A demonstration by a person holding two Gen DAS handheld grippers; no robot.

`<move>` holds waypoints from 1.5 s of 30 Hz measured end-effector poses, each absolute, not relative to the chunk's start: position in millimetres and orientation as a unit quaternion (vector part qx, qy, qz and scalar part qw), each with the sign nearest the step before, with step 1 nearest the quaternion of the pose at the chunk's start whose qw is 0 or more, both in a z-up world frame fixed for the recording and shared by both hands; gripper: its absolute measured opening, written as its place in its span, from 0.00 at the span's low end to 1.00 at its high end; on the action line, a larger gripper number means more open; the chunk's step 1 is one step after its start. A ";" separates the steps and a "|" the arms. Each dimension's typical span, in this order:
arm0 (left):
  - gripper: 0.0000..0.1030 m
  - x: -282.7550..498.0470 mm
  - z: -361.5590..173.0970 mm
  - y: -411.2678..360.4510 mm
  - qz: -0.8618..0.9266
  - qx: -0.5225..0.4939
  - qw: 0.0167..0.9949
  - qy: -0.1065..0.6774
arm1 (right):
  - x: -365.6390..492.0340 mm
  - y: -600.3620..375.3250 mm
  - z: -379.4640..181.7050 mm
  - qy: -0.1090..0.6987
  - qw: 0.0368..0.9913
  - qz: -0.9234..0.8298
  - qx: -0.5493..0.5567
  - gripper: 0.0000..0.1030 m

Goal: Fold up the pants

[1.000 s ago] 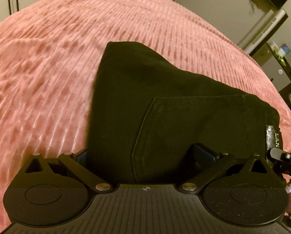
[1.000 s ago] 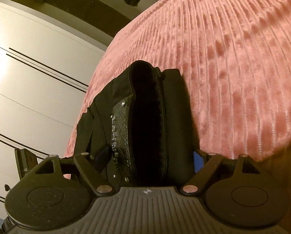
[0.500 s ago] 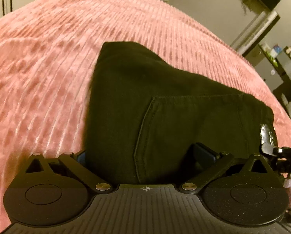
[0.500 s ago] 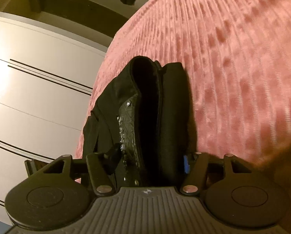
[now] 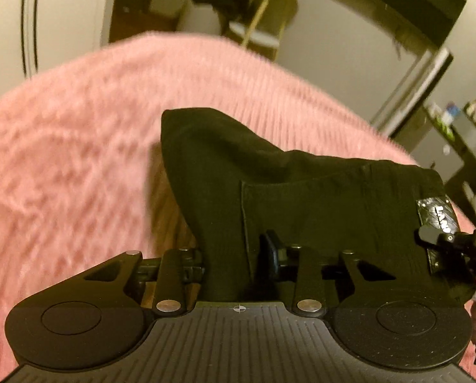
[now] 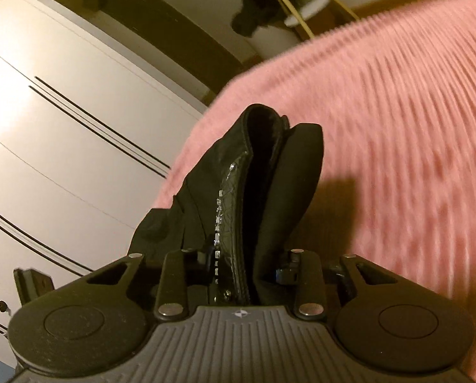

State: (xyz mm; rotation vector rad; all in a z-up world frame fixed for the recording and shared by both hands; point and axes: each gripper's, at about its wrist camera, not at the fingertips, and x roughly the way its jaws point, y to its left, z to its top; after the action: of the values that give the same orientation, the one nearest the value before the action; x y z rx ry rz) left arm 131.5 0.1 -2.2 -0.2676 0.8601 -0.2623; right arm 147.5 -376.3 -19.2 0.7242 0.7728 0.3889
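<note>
Risk: thick folded black pants (image 5: 301, 191) could slip out or unfold if either pinch is shallow. Left hand-held gripper (image 5: 234, 255) and right hand-held gripper (image 6: 247, 261) have just closed, both clamping the pants' near edge. Bundle sits lifted slightly off the pink bedspread (image 5: 78, 159); shiny waistband patch (image 6: 228, 198) visible.

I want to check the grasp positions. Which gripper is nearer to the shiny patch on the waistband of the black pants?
Right. The right gripper is clamped on the pants with the shiny patch between its fingers; the left gripper grips the fabric beside the back pocket, away from it.
</note>
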 end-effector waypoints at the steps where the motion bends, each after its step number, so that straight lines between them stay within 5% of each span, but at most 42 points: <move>1: 0.35 133.4 4.6 1.0 -0.124 -0.133 0.897 0.403 | 153.6 -375.0 -12.0 0.358 0.851 0.186 0.337 0.31; 2: 0.39 137.4 11.7 3.3 -0.120 -0.140 0.901 0.393 | 158.7 -373.0 -6.1 0.351 0.857 0.183 0.331 0.34; 4: 0.56 145.0 22.7 7.0 -0.083 -0.148 0.908 0.383 | 172.7 -374.2 8.6 0.345 0.872 0.139 0.317 0.68; 6: 0.88 142.8 29.6 8.1 -0.048 -0.134 0.919 0.368 | 174.7 -378.6 19.8 0.329 0.895 0.064 0.295 0.86; 11: 0.90 113.1 18.6 -5.7 -0.038 -0.079 0.928 0.362 | 134.7 -377.3 14.6 0.315 0.889 0.065 0.326 0.86; 14: 0.90 89.0 -0.1 -15.4 -0.032 -0.075 0.925 0.372 | 106.6 -361.6 -9.8 0.331 0.880 0.072 0.334 0.64; 16: 0.91 80.4 -12.7 -25.3 -0.028 -0.074 0.918 0.389 | 96.6 -349.1 -21.8 0.348 0.877 0.070 0.323 0.33; 23: 0.93 66.4 -24.3 -35.4 -0.030 -0.075 0.903 0.422 | 99.3 -314.2 -10.7 0.344 0.907 0.064 0.233 0.22; 26: 0.93 64.2 -25.1 -41.7 -0.018 -0.060 0.901 0.430 | 111.6 -311.8 -19.0 0.364 0.912 0.035 0.187 0.00; 38: 0.96 40.4 -18.6 -60.9 -0.006 0.004 0.901 0.433 | 100.2 -286.4 -21.0 0.368 0.929 -0.018 0.029 0.00; 40: 0.98 30.7 -15.9 -62.2 -0.009 0.006 0.904 0.428 | 88.1 -286.7 -14.8 0.368 0.929 -0.020 0.031 0.08; 41: 0.98 26.0 -14.7 -62.3 -0.011 0.005 0.905 0.426 | 82.6 -287.2 -13.3 0.376 0.926 -0.021 0.029 0.19; 42: 0.98 20.0 -13.7 -62.5 -0.013 0.002 0.906 0.423 | 73.6 -287.0 -13.6 0.385 0.922 -0.017 0.028 0.41; 45: 0.98 5.2 -11.3 -64.7 -0.018 -0.005 0.910 0.414 | 45.6 -282.0 -16.3 0.394 0.919 0.026 0.022 0.61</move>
State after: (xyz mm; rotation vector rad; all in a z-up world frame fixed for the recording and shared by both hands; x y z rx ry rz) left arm 5.2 -64.7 -11.3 -0.0113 0.8544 -0.0365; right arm 45.6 -282.0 -16.3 0.0447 0.8100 0.0526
